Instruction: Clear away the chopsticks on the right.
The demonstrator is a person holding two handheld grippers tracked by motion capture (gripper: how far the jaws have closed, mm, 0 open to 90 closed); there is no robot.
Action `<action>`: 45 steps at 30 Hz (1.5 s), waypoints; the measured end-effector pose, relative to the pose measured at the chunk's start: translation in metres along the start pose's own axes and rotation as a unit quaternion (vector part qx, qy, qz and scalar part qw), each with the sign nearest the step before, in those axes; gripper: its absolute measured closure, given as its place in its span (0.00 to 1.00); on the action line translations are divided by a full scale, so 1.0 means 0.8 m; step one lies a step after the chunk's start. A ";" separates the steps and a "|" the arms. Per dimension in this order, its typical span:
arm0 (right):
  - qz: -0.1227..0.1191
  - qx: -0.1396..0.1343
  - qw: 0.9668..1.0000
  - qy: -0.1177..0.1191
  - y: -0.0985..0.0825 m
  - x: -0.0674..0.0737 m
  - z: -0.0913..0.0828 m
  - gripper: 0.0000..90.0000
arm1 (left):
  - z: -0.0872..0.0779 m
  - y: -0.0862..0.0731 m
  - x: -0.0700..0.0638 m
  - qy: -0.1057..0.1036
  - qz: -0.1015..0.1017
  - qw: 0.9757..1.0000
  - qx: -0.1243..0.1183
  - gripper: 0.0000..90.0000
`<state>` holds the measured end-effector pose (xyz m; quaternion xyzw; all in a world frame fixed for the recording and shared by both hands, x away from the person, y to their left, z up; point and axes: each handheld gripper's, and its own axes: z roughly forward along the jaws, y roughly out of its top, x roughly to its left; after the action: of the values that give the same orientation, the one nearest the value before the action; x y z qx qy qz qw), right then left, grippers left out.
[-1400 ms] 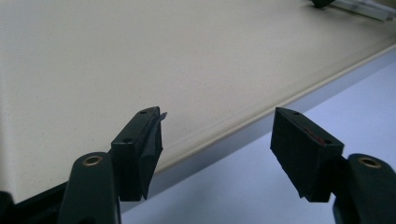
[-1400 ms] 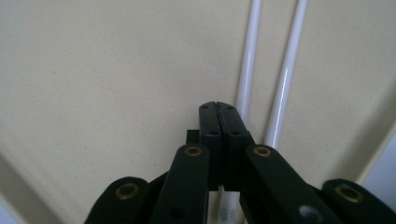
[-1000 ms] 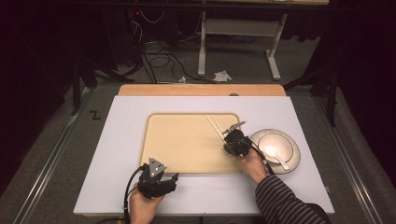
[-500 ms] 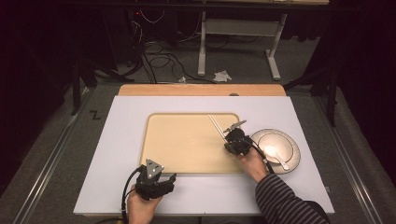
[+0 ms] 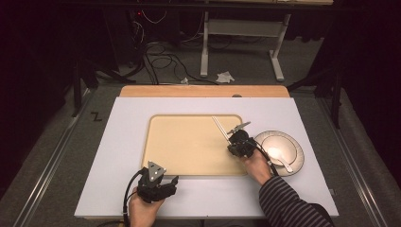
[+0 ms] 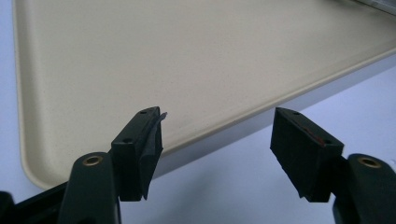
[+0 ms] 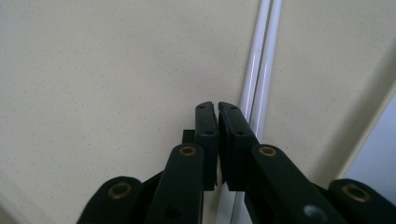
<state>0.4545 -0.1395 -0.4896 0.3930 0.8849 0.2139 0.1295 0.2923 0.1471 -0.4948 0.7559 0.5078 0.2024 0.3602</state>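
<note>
**A dim lab test station**

A white-topped bench [image 5: 118,189] stands on grey carpet [image 5: 47,156]. Behind it, tangled cables [image 5: 156,52] lie on the floor beside a metal desk frame [image 5: 241,42], with dark surroundings around the rig.

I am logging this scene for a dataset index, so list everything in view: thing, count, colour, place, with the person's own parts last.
Tray: one, beige, centre of the board.
Chopsticks: one pair, white, on the tray's right part, beside the right tool's jaws.
Plate: one, white, right of the tray.
Spoon: one, white, on the plate.
Board: one, white, covering the table.
Table edge: one, wooden, at the far side.
Crumpled paper: one, white, on the floor beyond.
Left tool: one, black, jaws open, near the tray's near edge.
Right tool: one, black, jaws shut, over the tray.
Striped sleeve: one, dark, lower right.
</note>
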 end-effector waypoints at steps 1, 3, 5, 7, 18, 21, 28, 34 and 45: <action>0.000 0.000 1.000 0.000 0.000 0.000 0.000 0.96 | 0.000 0.000 0.000 -0.001 0.001 1.000 0.000 0.38; 0.000 0.000 1.000 0.000 0.000 0.000 0.000 0.93 | 0.000 0.000 0.000 0.000 0.000 1.000 -0.001 0.38; 0.000 0.001 1.000 -0.001 0.000 0.000 0.000 0.91 | 0.000 0.000 0.000 -0.001 -0.001 1.000 -0.002 0.38; 0.004 0.002 1.000 -0.002 0.000 0.000 -0.001 0.89 | -0.001 0.000 0.000 0.000 -0.001 1.000 -0.002 0.38; 0.003 -0.002 1.000 0.008 -0.001 -0.002 -0.001 0.80 | 0.001 0.000 -0.001 0.000 0.003 1.000 0.001 0.38; 0.000 -0.012 1.000 0.008 -0.001 -0.002 -0.003 0.77 | 0.001 0.000 -0.001 0.002 0.003 1.000 -0.001 0.38; 0.003 -0.019 1.000 0.016 -0.002 -0.005 -0.010 0.73 | 0.002 0.000 -0.002 0.000 0.005 1.000 -0.001 0.38; 0.003 -0.023 0.999 0.022 -0.004 -0.002 -0.012 0.66 | 0.004 0.002 -0.002 -0.004 0.007 1.000 0.000 0.37; -0.021 -0.029 0.999 0.037 -0.011 0.005 -0.024 0.63 | 0.014 0.010 -0.007 -0.019 0.021 1.000 0.001 0.37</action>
<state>0.4388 -0.1469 -0.4770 0.3624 0.8906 0.2509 0.1125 0.3026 0.1368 -0.4954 0.7704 0.4856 0.1948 0.3645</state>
